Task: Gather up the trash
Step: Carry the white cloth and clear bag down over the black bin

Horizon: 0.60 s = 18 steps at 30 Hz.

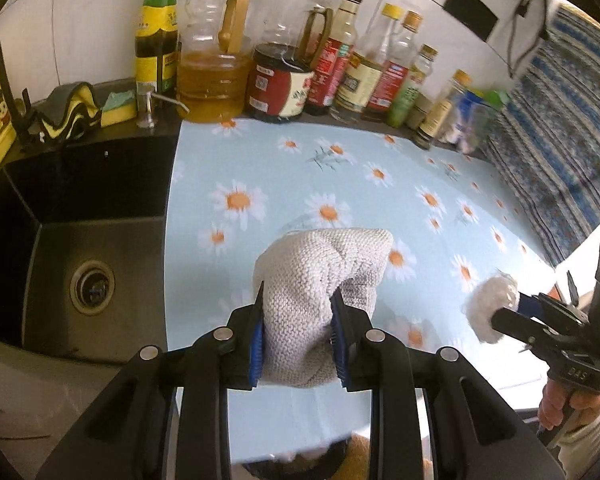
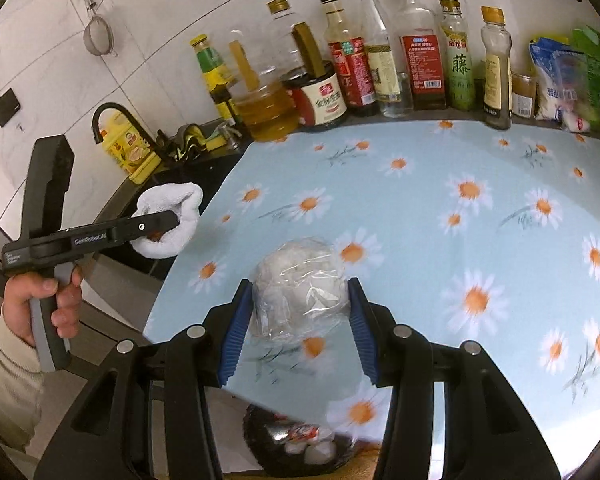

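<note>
Left hand-held gripper [image 1: 300, 316]: clamped on a knitted cloth [image 1: 320, 276], held above the counter [image 1: 260, 168]. Right hand-held gripper [image 2: 300, 312]: clamped on a clear plastic wad [image 2: 300, 284], above the counter edge.

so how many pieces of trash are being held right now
2: a grey knitted rag clamped in the left tool, and a crumpled clear plastic wad in the right tool. More lies in the bin below, partly hidden.
</note>
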Each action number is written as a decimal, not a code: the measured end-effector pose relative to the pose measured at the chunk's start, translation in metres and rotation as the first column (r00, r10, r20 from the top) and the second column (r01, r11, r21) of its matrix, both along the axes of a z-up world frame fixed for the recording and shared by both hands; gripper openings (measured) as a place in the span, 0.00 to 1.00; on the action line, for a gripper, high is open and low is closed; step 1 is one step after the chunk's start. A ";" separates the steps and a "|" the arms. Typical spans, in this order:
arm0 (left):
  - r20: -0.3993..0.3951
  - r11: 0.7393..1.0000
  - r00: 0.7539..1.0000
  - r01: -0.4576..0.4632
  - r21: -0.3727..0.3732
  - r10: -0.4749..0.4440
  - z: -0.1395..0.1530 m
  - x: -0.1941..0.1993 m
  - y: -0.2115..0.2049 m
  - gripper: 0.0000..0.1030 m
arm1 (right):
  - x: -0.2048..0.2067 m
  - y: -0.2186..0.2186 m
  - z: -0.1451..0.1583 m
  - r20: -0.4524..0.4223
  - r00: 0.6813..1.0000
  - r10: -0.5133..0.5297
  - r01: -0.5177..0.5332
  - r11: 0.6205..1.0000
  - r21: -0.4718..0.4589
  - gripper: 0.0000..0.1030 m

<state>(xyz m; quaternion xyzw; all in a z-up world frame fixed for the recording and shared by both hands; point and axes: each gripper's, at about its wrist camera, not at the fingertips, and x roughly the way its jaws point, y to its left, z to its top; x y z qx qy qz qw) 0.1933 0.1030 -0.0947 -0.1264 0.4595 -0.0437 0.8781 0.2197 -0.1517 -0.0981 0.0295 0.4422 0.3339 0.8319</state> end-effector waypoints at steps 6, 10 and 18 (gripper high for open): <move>-0.010 0.999 0.999 0.049 -0.008 -0.049 -0.008 -0.045 -0.001 0.25 | -0.050 0.014 -0.003 -0.005 1.000 -0.024 0.024 1.000 -0.011 0.47; -0.016 0.996 0.996 0.088 -0.010 -0.088 -0.014 -0.076 -0.007 0.25 | -0.083 0.020 -0.007 -0.009 0.999 -0.039 0.039 0.999 -0.011 0.47; -0.046 0.991 0.990 0.129 -0.042 -0.131 -0.030 -0.121 -0.014 0.25 | -0.126 0.028 -0.021 -0.041 0.998 -0.052 0.051 0.998 -0.032 0.47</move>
